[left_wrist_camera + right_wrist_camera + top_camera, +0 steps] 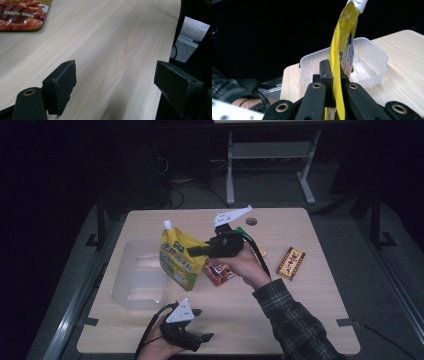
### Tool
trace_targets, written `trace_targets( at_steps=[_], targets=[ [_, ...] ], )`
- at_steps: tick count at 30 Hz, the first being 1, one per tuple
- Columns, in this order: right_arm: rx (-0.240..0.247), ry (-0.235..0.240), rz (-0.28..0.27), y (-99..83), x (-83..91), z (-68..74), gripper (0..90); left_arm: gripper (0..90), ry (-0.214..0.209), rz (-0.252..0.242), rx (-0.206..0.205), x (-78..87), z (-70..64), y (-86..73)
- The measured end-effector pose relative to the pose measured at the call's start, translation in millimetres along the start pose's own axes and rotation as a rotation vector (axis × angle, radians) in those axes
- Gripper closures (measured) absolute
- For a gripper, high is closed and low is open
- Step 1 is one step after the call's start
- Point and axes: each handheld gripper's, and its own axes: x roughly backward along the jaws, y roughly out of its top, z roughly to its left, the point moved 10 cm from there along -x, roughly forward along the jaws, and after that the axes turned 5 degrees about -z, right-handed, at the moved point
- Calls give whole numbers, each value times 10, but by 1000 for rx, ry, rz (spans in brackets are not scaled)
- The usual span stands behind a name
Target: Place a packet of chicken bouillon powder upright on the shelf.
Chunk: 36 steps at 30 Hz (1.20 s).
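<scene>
The right gripper (192,251) is clamped on the edge of a yellow spouted pouch (179,256), held off the table beside the clear plastic tub (131,285). Its long axis runs roughly upright, white cap (168,224) topmost. The left gripper (115,85), jaws apart, rests low over the pale wooden table (300,290); the room around is dark.
</scene>
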Motion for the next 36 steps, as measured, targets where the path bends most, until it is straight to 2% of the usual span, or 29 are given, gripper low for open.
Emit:
trace_targets(
  at_steps=[8,19,28,31,36],
  targets=[
    [5,25,8,166,-251,36,900,174,-5,6,5,-12,28,-11],
    [7,66,14,299,-603,111,900,175,-11,10,-10,-33,47,-16],
    [7,86,55,308,-884,178,900,175,-13,1,10,-33,32,-9],
    [7,97,51,325,-955,203,900,175,-14,2,7,-33,31,-9],
    [10,112,78,277,-1067,234,900,175,-16,7,4,-33,26,-13]
  ],
)
